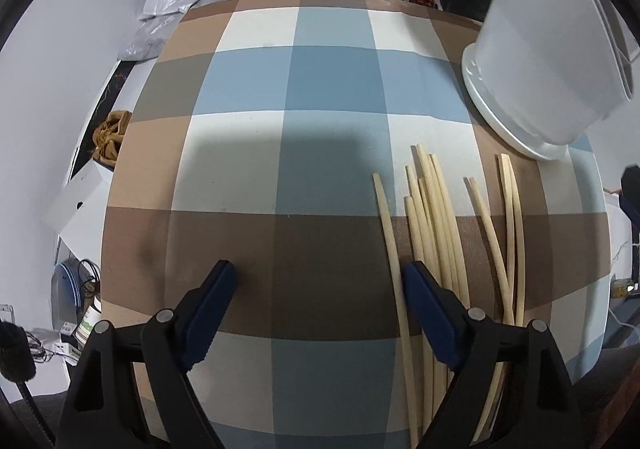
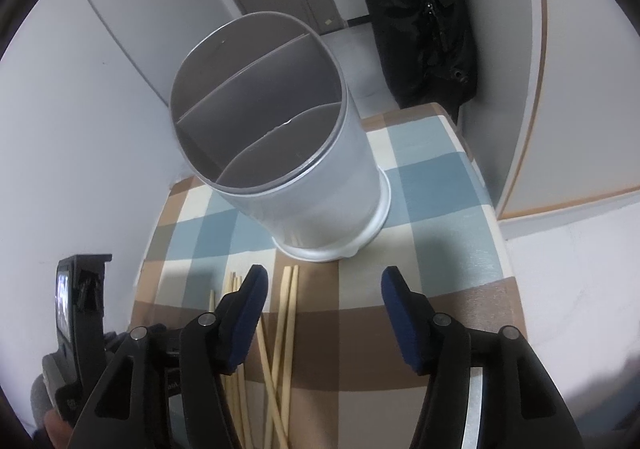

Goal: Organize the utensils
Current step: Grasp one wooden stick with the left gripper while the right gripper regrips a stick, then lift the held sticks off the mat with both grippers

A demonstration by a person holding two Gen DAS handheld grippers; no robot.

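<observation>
You had both tools spread wide and empty: your left gripper [image 1: 318, 281] hung over the checked tablecloth [image 1: 248, 89] with its right finger right beside the loose chopsticks [image 1: 436, 217], and your right gripper [image 2: 325, 289] faced the white utensil holder [image 2: 320, 189]. The chopsticks lay scattered and partly crossed on the cloth just in front of the holder; they looked light, stiff, thin and likely to roll or slip, so a pinch near mid-length on one lying apart from the pile would probably have served you best. The holder stood upright with three divided compartments, all empty as far as could be seen.
</observation>
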